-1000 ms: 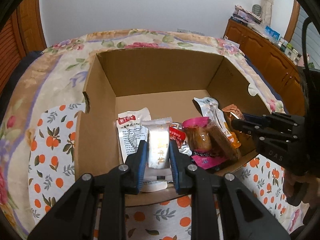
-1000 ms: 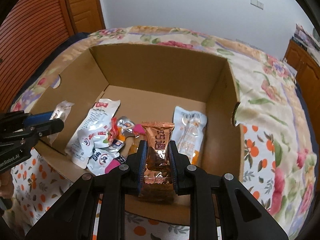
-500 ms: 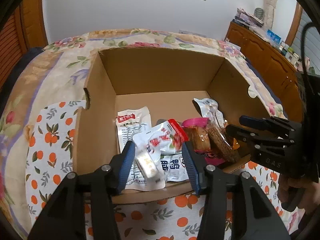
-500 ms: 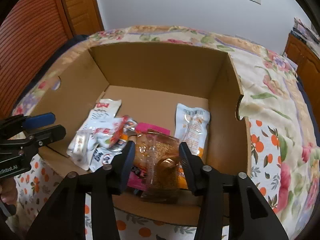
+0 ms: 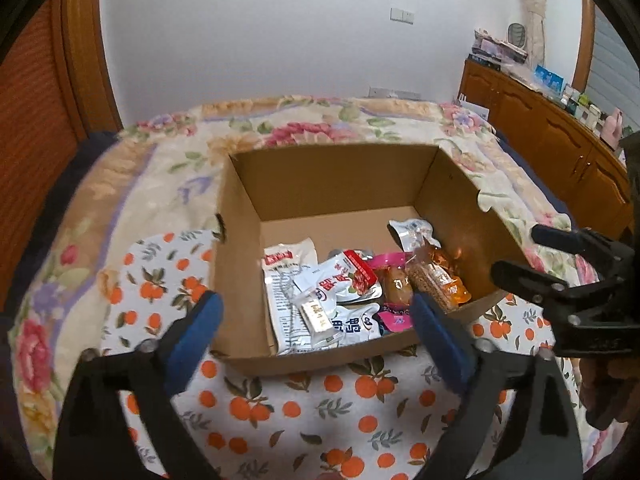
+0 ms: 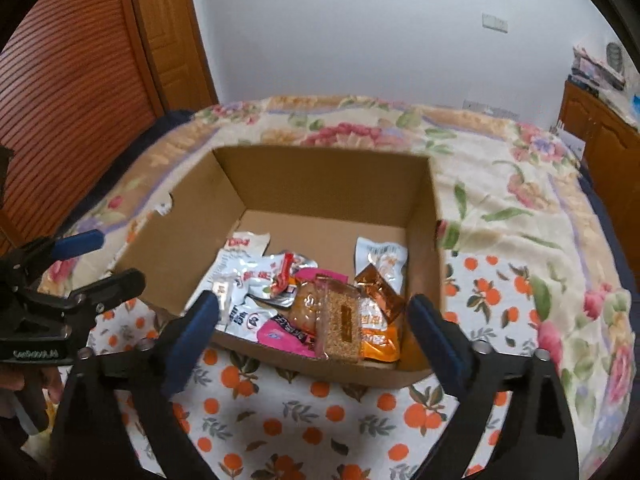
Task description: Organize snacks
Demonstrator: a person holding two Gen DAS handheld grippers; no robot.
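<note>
— Left wrist view first: where do you stand?

— My left gripper has its jaws opening wide, nothing between them. The cardboard box sits on the bed at my twelve o'clock, and the snacks lie in its near half. The small white packet rests on the pile almost dead ahead, its long axis running from about eleven to five. The clear seed bar and the orange packet lie toward one o'clock, nearer my right gripper, which shows at three o'clock.

— And through the right wrist?

— My right gripper is likewise spreading, jaws empty. The seed bar lies straight ahead at twelve, just inside the box's near wall, long axis pointing away from me. The copper packet lies just right of it, tilted toward one o'clock. The white packets sit at eleven, closer to my left gripper, seen at nine.

— So which hand takes what?

— I'd judge the right side of the pile falls to my right gripper and the white packets to my left.
</note>
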